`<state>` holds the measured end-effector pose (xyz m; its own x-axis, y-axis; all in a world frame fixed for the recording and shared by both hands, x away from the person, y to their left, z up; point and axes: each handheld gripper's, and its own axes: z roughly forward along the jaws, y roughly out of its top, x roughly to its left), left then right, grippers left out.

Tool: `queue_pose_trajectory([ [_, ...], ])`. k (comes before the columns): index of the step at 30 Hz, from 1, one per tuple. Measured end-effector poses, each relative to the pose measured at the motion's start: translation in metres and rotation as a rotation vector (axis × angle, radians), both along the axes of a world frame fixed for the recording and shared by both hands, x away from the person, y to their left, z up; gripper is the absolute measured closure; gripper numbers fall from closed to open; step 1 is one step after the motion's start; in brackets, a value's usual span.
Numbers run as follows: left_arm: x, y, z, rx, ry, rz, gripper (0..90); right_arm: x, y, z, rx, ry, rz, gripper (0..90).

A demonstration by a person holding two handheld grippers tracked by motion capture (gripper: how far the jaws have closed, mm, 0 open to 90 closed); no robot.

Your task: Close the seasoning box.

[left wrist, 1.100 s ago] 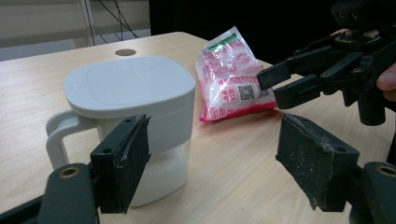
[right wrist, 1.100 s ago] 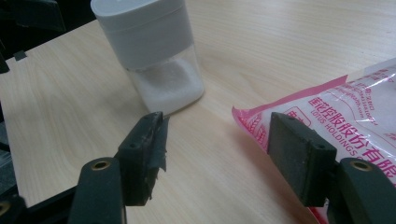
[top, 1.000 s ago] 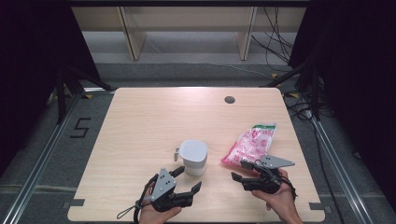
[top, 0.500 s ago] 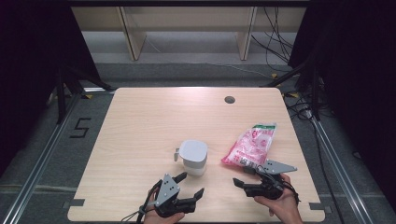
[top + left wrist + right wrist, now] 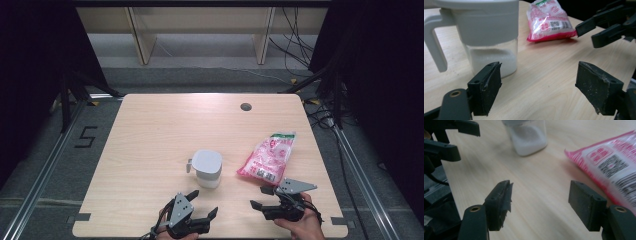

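A clear jar with a white lid and handle (image 5: 206,168) (image 5: 481,35) (image 5: 529,135), partly filled with white powder, stands near the middle of the table. A pink and white sealed bag (image 5: 267,157) (image 5: 547,21) (image 5: 614,167) lies flat to its right. My left gripper (image 5: 202,202) (image 5: 541,87) is open near the front edge, just short of the jar, with nothing between its fingers. My right gripper (image 5: 262,197) (image 5: 544,202) is open too, low over bare wood, close to the bag's near end.
The light wooden table (image 5: 160,135) has a round cable hole (image 5: 245,106) at the back right. Black metal frames and cables stand around it, and a grey floor with a "5" mark (image 5: 85,136) lies to the left.
Both hands have drawn back toward the table's front edge. The left gripper has sunk lower. The jar and bag have not moved.
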<state>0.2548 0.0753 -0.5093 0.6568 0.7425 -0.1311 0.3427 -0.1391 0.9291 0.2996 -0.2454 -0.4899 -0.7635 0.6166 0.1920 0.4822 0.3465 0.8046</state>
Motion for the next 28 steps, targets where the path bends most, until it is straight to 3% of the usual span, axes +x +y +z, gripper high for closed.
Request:
queue_pose_trajectory([
  [1, -0.001, 0.0, 0.0, 0.015, 0.007, -0.004, 20.1, -0.002, 0.002, -0.002, -0.019, 0.019, -0.009, 35.1],
  [2, -0.002, -0.001, -0.001, -0.004, 0.004, 0.0, 20.3, -0.002, 0.002, -0.003, -0.019, 0.015, 0.006, 35.0],
  [3, -0.002, -0.001, -0.002, 0.011, 0.003, -0.004, 20.4, -0.003, 0.001, -0.003, -0.037, 0.009, 0.008, 35.0],
  [5, -0.004, -0.003, -0.002, 0.016, 0.001, -0.005, 20.5, -0.004, 0.001, -0.004, -0.021, 0.008, 0.027, 34.9],
  [6, -0.005, -0.003, -0.003, 0.03, 0.006, -0.012, 20.6, -0.006, 0.002, -0.004, -0.015, 0.029, 0.019, 34.9],
  [9, -0.006, -0.004, -0.005, 0.017, 0.013, -0.012, 20.8, -0.008, 0.0, -0.006, -0.03, 0.013, 0.015, 34.5],
  [11, -0.006, -0.004, -0.005, 0.022, 0.013, -0.015, 20.8, -0.01, 0.001, -0.008, -0.029, 0.043, 0.005, 34.3],
  [13, -0.006, -0.002, -0.005, 0.029, 0.013, -0.015, 20.9, -0.01, 0.0, -0.008, -0.05, 0.035, 0.018, 34.1],
  [16, -0.006, -0.001, -0.005, 0.024, 0.023, -0.004, 20.8, -0.01, 0.001, -0.009, -0.038, 0.036, 0.041, 34.2],
  [18, -0.004, 0.0, -0.006, 0.025, 0.009, -0.017, 20.8, -0.011, 0.001, -0.008, -0.034, 0.052, 0.04, 34.2],
  [20, -0.005, 0.0, -0.006, 0.035, 0.035, 0.002, 20.8, -0.011, 0.0, -0.009, -0.039, 0.05, 0.035, 34.2],
  [23, -0.005, 0.001, -0.007, 0.017, 0.032, 0.002, 20.9, -0.01, 0.001, -0.009, -0.036, 0.036, 0.027, 34.1],
  [24, -0.005, 0.002, -0.006, 0.014, 0.031, -0.003, 20.9, -0.011, 0.001, -0.009, -0.041, 0.021, 0.014, 34.2],
  [27, -0.002, 0.016, -0.001, 0.024, -0.006, 0.009, 21.2, -0.01, 0.001, -0.01, -0.039, 0.038, 0.02, 34.1],
  [28, -0.002, 0.021, 0.001, 0.025, 0.0, 0.027, 21.2, -0.01, 0.0, -0.009, -0.037, 0.044, 0.021, 34.1],
])
